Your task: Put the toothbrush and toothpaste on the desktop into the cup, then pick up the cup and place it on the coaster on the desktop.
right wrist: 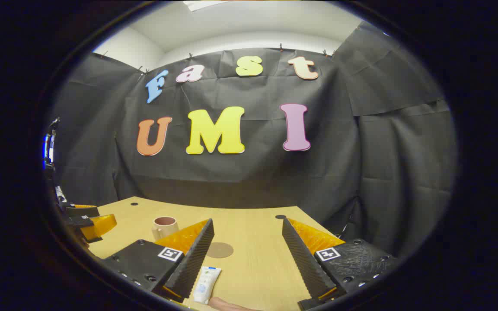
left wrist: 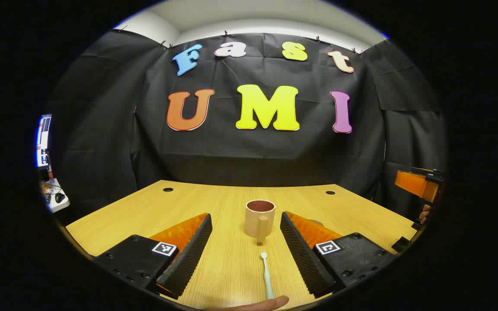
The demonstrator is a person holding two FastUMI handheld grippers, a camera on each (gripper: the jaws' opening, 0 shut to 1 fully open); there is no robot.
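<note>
Matt wood-grain desktop (left wrist: 227, 268), smooth matt cup (left wrist: 259, 218), glossy plastic toothpaste (right wrist: 206, 284), ribbed claw pads (left wrist: 188, 255).

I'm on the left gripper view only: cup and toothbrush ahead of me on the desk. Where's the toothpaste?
Observer: The toothpaste lies flat on the desk, at the near edge in the right gripper view, beside one finger of the right hand-held gripper.
Operator: Is that gripper holding it?
Observer: No, its jaws are wide open with bare desk between them.
Operator: And the coaster?
Observer: The coaster is a round disc just beyond the toothpaste, to the right of the cup in that view, with nothing on it.
</note>
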